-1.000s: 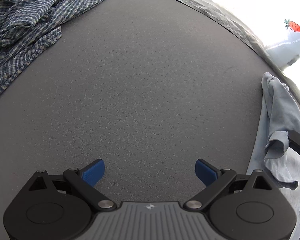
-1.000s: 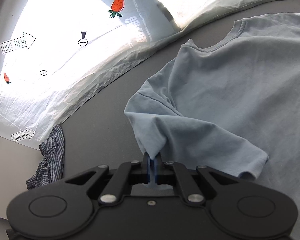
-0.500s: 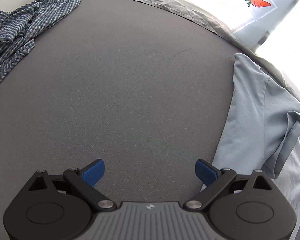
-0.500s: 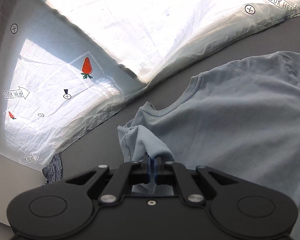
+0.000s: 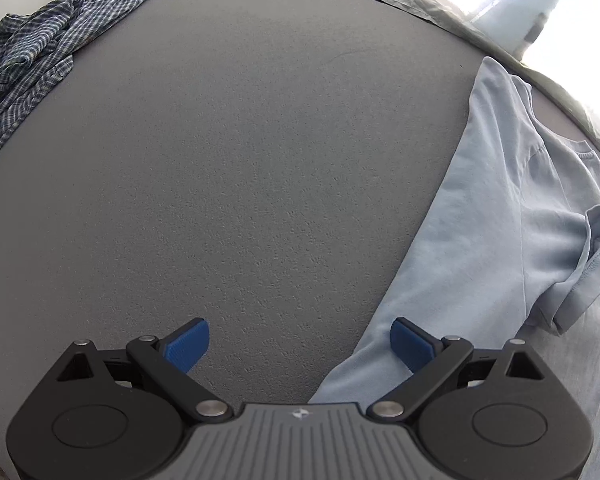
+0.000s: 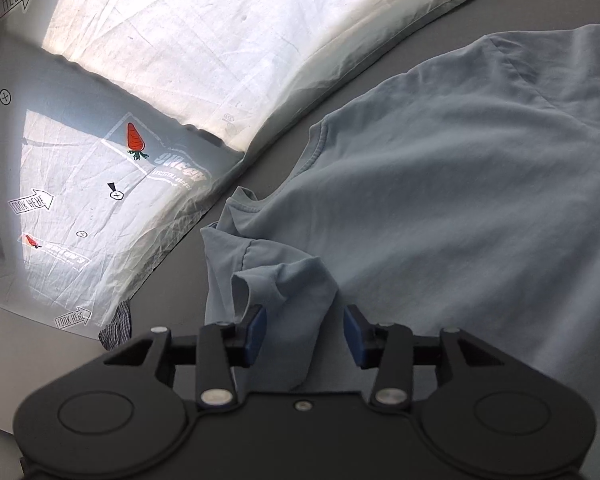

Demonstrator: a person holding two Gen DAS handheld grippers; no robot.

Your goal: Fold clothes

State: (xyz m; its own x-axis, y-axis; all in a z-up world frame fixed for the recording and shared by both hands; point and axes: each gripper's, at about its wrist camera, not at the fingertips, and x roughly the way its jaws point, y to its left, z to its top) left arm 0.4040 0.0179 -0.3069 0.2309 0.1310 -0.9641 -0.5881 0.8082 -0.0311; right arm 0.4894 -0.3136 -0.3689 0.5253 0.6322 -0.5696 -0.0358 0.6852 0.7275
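Jaws standing wide with nothing between them, the left gripper (image 5: 300, 340) is hovering over the grey surface (image 5: 240, 180), its right pad above the edge of the blue T-shirt (image 5: 500, 220); a plaid shirt (image 5: 48, 48) is lying crumpled far left. The right gripper's (image 6: 304, 330) jaws have just been opening, the T-shirt's bunched sleeve (image 6: 292, 292) lying loose between them.

Sleeve let go, tools shifted along the shirt

The right tool (image 6: 304, 334) had just been opening: its pads, earlier clamped on the sleeve (image 6: 296, 292) of the light blue T-shirt (image 6: 480, 200), now stood apart with the bunched sleeve loose between them. The left tool (image 5: 300, 344) slid sideways until its right pad overlapped the shirt's edge.
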